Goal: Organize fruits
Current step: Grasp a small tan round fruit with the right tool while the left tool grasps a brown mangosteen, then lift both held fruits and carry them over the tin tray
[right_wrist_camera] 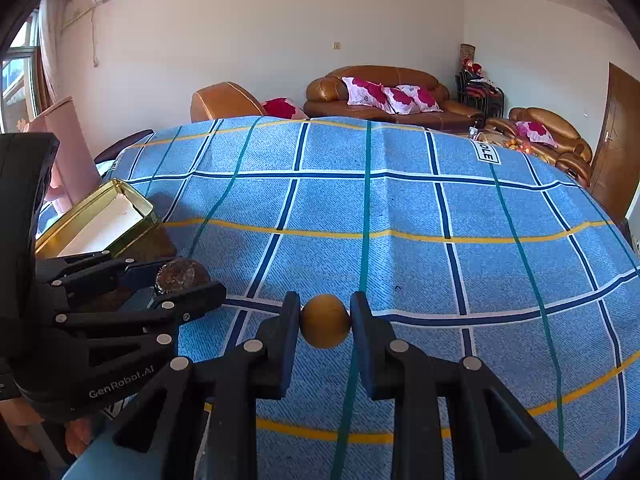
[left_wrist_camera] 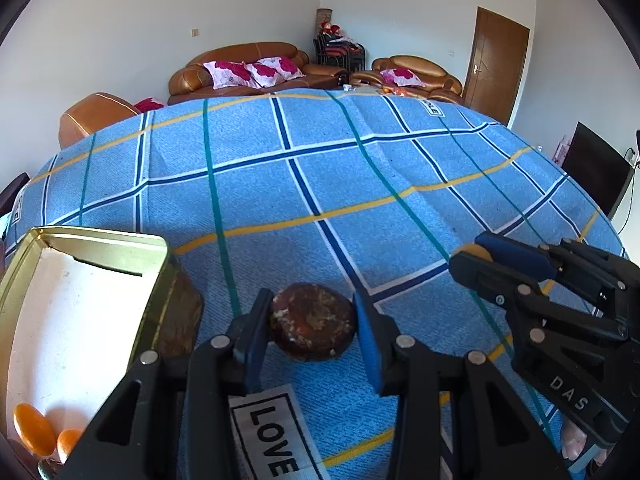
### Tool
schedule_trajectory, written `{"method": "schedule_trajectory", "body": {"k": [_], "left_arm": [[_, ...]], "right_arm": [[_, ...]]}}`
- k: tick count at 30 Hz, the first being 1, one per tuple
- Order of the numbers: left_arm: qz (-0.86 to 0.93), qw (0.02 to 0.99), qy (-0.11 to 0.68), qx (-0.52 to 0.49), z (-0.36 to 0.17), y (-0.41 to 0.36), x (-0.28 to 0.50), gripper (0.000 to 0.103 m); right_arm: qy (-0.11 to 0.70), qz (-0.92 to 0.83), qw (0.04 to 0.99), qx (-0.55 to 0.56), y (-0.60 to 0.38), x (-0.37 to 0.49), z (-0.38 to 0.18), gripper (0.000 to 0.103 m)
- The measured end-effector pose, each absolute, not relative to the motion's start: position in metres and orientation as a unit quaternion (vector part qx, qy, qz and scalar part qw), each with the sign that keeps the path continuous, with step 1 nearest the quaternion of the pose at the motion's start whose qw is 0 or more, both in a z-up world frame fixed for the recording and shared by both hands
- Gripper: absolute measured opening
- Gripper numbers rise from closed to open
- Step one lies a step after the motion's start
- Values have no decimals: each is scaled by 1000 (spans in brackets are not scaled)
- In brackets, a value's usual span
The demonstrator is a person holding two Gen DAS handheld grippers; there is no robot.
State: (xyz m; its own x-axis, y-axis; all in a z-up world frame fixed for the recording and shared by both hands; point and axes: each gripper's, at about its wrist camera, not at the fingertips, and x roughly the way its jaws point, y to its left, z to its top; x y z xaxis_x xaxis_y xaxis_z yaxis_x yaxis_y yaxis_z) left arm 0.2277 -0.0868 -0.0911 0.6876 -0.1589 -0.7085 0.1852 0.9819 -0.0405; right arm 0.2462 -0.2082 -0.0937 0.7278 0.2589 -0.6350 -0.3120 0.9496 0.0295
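My left gripper (left_wrist_camera: 314, 322) is shut on a dark brown, mottled round fruit (left_wrist_camera: 312, 322), just above the blue checked cloth; it also shows in the right wrist view (right_wrist_camera: 182, 274). A gold tin box (left_wrist_camera: 100, 240) stands to its left, with small orange fruits (left_wrist_camera: 34, 428) in its near corner. My right gripper (right_wrist_camera: 325, 322) is shut on a small golden-orange round fruit (right_wrist_camera: 325, 321), held over the cloth to the right of the left gripper. The right gripper also shows in the left wrist view (left_wrist_camera: 474, 254).
The blue checked cloth (right_wrist_camera: 440, 240) covers the whole table. A brown object (left_wrist_camera: 180, 320) sits against the tin's right side. Brown sofas (right_wrist_camera: 380, 96) stand beyond the far edge, a door (left_wrist_camera: 496, 64) at the right.
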Motion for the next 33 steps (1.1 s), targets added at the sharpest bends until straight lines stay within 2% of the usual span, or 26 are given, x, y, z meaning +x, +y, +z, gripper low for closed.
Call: {"method": "schedule_trajectory", "body": {"k": [11, 33], "left_arm": [[-72, 943, 322, 30, -73, -87, 209, 42], [-53, 964, 259, 41, -61, -86, 172, 42]], "right_arm": [[284, 162, 945, -21, -213, 232, -83, 28], [196, 157, 967, -33, -214, 203, -70, 27]]}}
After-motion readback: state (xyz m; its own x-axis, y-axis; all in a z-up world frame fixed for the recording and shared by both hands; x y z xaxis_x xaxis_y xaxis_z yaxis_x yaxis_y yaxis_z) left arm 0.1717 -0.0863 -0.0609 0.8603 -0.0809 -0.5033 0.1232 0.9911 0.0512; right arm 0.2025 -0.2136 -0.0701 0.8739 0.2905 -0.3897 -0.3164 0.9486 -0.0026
